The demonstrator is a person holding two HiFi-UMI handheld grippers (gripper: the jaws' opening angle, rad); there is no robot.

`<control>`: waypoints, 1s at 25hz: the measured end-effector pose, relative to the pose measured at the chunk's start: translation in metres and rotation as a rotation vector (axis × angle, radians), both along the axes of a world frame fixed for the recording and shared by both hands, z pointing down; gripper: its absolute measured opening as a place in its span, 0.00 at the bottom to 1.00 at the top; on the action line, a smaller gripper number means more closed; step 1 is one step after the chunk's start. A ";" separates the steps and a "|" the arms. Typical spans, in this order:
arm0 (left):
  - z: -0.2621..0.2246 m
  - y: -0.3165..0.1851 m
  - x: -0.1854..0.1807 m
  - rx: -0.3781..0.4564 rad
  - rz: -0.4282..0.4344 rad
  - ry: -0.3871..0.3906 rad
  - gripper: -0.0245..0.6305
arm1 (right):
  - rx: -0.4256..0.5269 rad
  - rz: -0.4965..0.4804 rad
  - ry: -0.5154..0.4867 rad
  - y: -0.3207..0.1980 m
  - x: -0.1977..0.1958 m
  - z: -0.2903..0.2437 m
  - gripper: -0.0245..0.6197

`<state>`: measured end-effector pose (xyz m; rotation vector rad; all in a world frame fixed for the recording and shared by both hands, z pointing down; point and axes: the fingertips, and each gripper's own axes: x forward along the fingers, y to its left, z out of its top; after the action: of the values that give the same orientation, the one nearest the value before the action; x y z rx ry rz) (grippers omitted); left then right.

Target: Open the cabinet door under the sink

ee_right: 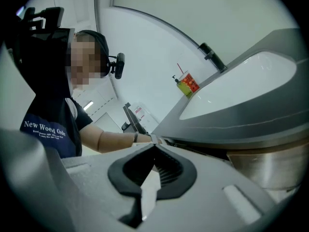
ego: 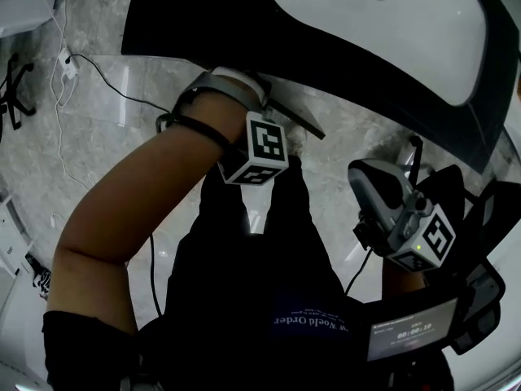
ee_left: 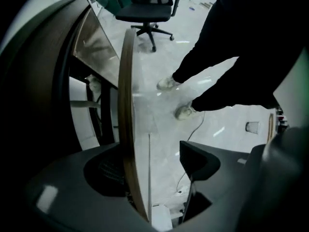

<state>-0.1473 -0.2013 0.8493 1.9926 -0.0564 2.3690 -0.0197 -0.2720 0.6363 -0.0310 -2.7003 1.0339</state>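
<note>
Lettering on the person's dark shirt (ee_right: 46,129) reads "New Woeld Orde" in the right gripper view, the last of it lost at a fold. In the head view the same line shows upside down across the chest. A small screen (ego: 411,330) at the lower right of the head view carries pale digits too small to read surely. On the bench (ee_right: 231,120), behind the white sink (ee_right: 241,79), stands a red and yellow-green cup (ee_right: 187,84); its print cannot be made out.

The cabinet door (ee_left: 127,105), thin and wood-edged, stands ajar under the sink. Its top edge runs between the jaws of the left tool (ee_left: 152,153), which points down at it. Those jaws are apart. The ribbed pad (ee_left: 104,173) on the cabinet side sits just beside the door, and a strip of floor (ee_left: 166,144) shows between the door's outer face and the other jaw, so nothing is clamped. Left of the door the cabinet's inside shows, with a shiny metal panel (ee_left: 96,37).

The right tool (ee_right: 153,149) looks along the bench's front edge, its jaws drawn together with nothing between them. Beyond the door an office chair (ee_left: 149,4) stands on the pale floor, where a cable (ee_left: 193,129) trails.
</note>
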 end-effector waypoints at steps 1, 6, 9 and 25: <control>0.012 -0.001 0.001 0.021 0.003 -0.022 0.52 | -0.012 0.011 -0.007 -0.004 0.004 0.000 0.04; 0.013 -0.037 -0.015 0.180 -0.035 -0.096 0.28 | -0.005 0.040 -0.040 -0.036 0.015 -0.017 0.04; -0.003 -0.064 -0.011 0.181 -0.029 -0.092 0.16 | -0.016 0.050 -0.022 -0.075 0.019 -0.040 0.04; -0.005 -0.020 -0.002 -0.019 0.203 0.106 0.14 | 0.059 0.405 0.029 -0.055 0.002 -0.055 0.04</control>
<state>-0.1489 -0.2209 0.8444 2.2076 0.1793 2.3611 -0.0181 -0.3268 0.5810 0.5571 -2.7706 1.0428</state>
